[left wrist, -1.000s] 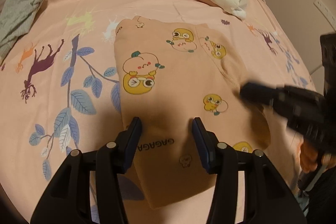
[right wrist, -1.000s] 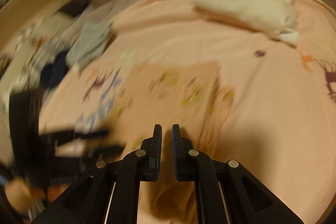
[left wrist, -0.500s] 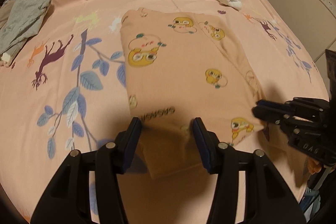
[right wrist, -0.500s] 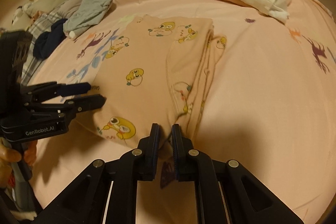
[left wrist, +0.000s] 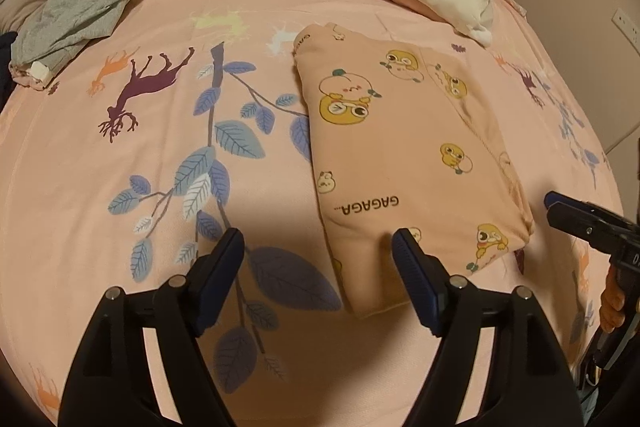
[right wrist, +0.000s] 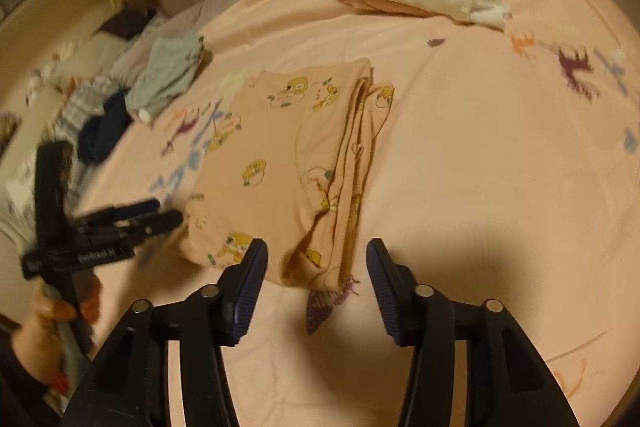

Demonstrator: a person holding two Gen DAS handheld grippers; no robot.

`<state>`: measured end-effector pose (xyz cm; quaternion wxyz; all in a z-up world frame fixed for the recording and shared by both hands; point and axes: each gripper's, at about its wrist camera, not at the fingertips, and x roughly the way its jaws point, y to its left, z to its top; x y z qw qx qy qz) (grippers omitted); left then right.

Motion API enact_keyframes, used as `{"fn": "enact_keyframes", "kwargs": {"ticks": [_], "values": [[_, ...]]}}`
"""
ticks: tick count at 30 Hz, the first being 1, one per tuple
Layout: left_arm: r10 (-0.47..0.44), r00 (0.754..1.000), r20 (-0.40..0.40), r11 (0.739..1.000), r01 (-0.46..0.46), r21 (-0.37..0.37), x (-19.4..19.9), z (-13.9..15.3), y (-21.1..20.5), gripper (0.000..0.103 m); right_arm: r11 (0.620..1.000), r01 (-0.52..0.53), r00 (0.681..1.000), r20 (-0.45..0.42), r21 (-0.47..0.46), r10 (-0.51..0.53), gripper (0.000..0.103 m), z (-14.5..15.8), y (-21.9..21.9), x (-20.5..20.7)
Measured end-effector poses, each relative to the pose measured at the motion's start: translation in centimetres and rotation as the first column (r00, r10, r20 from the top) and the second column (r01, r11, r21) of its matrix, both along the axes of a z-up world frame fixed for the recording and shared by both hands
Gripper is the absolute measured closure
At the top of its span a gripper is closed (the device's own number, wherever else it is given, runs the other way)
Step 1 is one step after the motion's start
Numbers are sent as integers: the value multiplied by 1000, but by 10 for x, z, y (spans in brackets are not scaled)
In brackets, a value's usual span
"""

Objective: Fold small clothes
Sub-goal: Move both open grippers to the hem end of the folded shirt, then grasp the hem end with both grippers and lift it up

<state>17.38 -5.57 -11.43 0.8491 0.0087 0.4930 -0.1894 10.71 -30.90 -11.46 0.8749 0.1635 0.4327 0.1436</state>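
Both claws now wide open and empty, right gripper [right wrist: 316,269] no longer pinched shut as a moment ago, left gripper [left wrist: 318,259] spread wider, folded peach garment [left wrist: 404,163] released flat on bedsheet [left wrist: 160,187] just ahead: probably fold finished.

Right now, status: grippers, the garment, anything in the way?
Left gripper open, empty. Right gripper open, empty. Peach cartoon-print garment folded, flat on pink bedsheet, near edge at both grippers. Nothing between.
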Motion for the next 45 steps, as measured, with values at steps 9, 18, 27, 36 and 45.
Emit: {"fn": "enact_keyframes", "kwargs": {"ticks": [9, 18, 27, 36, 45], "values": [[7, 999, -53, 997, -11, -74, 18, -8, 3, 23, 982, 64, 996, -75, 180, -51, 43, -19, -15, 33], [28, 994, -110, 976, -51, -211, 42, -17, 7, 20, 968, 82, 994, -88, 236, -63, 43, -26, -15, 57], [7, 992, -124, 965, -39, -261, 63, -20, -4, 20, 965, 65, 994, -99, 254, -41, 43, -31, -13, 77], [-33, 992, -119, 965, 0, -261, 75, -22, -19, 20, 952, 71, 992, -124, 298, -36, 43, -33, -18, 94], [-50, 991, -127, 960, 12, -281, 78, -23, -17, 20, 917, 107, 988, -147, 385, -54, 43, -37, -48, 91]]}}
